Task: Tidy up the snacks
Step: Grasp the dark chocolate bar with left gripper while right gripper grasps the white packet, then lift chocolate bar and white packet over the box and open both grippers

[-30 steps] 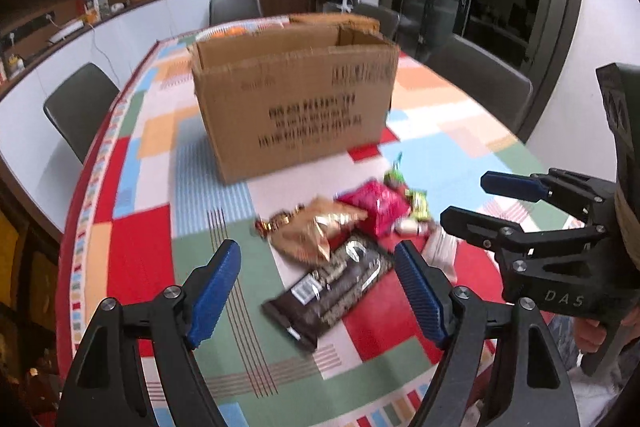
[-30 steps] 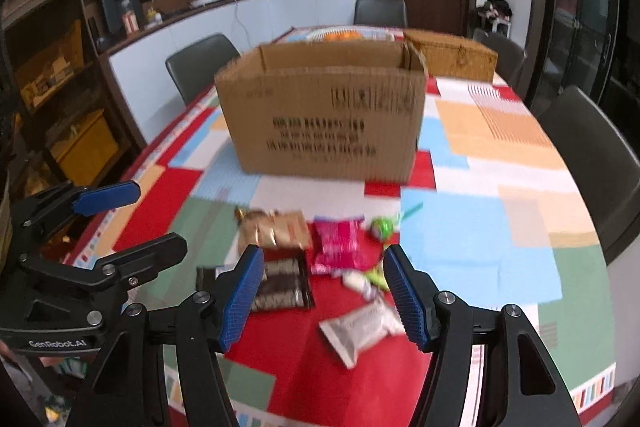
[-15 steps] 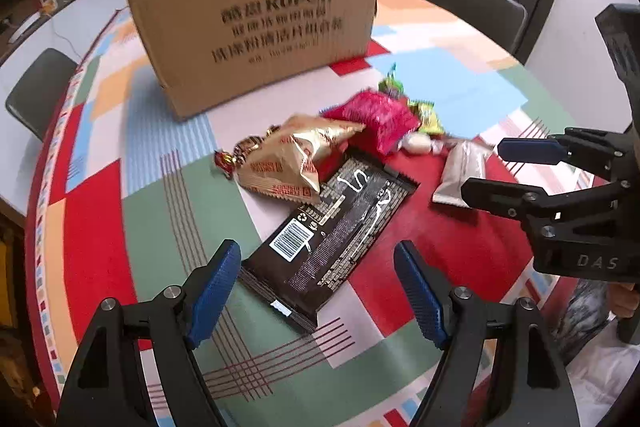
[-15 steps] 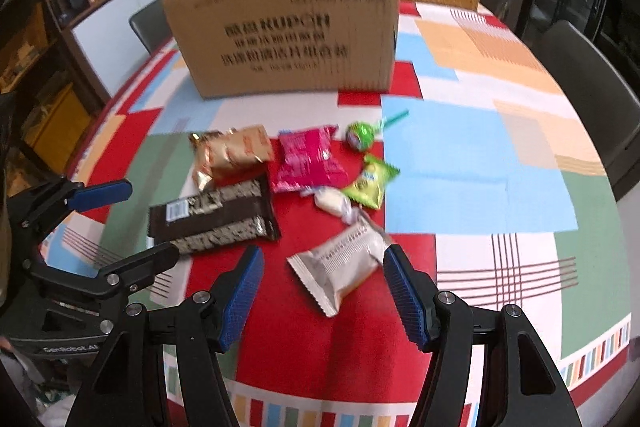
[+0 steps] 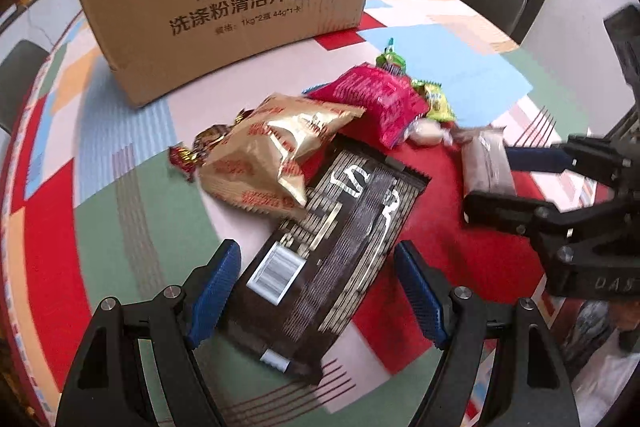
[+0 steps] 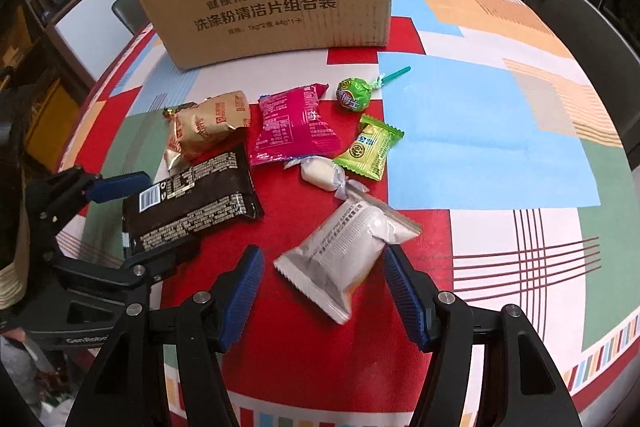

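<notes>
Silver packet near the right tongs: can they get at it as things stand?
Probably yes. The right tongs are open with the silver packet lying flat between their tips; nothing lies on it, and the white candy sits clear beyond it.

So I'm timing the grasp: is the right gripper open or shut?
Open. The right gripper has its blue pads spread on either side of the silver packet, neither visibly pressing it.
</notes>
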